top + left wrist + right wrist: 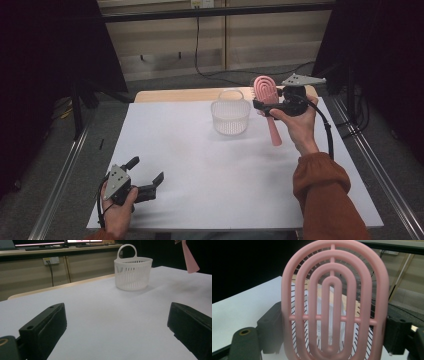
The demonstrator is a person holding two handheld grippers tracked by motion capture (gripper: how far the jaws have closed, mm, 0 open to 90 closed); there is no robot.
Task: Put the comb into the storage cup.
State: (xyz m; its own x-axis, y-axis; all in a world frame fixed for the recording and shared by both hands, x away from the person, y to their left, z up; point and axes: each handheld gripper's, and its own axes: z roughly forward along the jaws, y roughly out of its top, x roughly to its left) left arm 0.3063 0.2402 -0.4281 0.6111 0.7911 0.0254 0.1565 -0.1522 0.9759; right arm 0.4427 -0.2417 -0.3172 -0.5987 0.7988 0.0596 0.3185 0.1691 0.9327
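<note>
Pink hairbrush (268, 102) upright, handle down

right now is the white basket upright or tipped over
Upright: the white basket stands on its base on the table, handle up, rim level.

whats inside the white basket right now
The white basket looks empty in the high view: only its perforated floor shows. In the left gripper view its slatted wall hides the inside. The pink hairbrush is above the table beside it, held in the right tongs.
</note>
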